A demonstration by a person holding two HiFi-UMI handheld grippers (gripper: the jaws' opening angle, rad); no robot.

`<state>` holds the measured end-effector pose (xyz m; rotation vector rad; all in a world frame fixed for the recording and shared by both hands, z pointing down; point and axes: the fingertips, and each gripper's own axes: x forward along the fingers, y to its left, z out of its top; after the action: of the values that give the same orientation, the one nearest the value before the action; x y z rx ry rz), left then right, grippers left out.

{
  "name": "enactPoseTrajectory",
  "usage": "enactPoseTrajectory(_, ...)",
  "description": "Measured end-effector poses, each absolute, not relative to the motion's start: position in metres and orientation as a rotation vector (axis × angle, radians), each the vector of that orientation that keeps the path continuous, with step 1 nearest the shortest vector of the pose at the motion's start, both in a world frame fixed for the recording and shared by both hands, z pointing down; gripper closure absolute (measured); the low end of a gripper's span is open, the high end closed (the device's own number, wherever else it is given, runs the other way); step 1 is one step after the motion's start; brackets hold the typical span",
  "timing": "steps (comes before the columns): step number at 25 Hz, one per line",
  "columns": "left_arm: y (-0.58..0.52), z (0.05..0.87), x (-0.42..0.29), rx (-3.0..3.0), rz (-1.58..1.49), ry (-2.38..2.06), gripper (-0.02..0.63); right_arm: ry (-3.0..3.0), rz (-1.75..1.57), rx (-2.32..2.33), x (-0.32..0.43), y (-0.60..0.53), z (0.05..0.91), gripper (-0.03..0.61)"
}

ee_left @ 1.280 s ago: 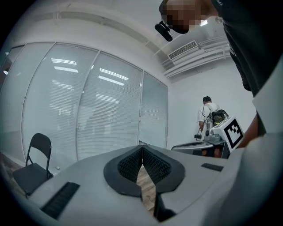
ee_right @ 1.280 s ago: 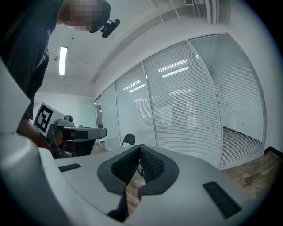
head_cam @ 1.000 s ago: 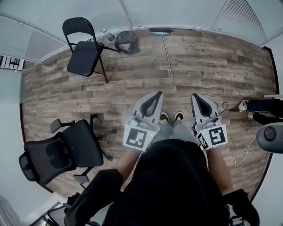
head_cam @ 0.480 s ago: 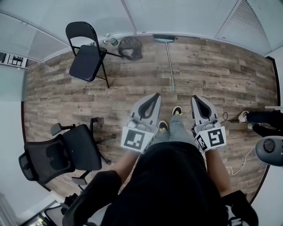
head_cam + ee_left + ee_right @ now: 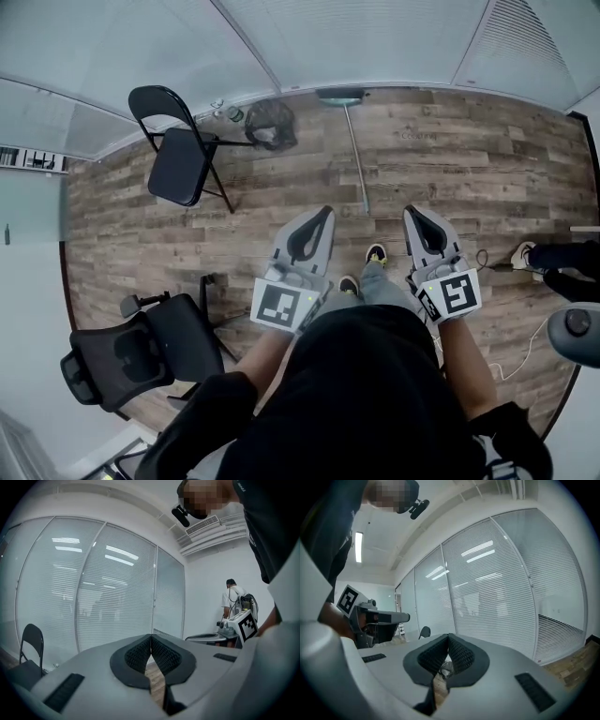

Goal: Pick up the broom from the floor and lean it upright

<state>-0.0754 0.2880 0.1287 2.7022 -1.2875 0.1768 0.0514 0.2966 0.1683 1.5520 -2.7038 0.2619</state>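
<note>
The broom lies flat on the wood floor, head at the floor's far edge and handle running toward the person, while the left gripper and right gripper, each with jaws together and empty, flank the handle's near end without touching it.

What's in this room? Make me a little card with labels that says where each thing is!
broom: lying flat on the wood floor, head by the far wall, handle pointing toward the person's shoes
left gripper: shut, empty, apart from the broom
right gripper: shut, empty, apart from the broom
folding chair: standing left of the broom, near the wall
office chair: lower left of the head view
job so far: broom not yet picked up
</note>
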Motion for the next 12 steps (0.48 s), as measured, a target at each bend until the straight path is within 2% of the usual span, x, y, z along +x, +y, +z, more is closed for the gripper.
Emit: enactPoseTrajectory(12, 0.227, 0.133, -0.06, 2.682, 0.202, -1.336, 0.592, -2.728, 0.291, 1.469, 0.063, 0.237, 0.185, 0.561)
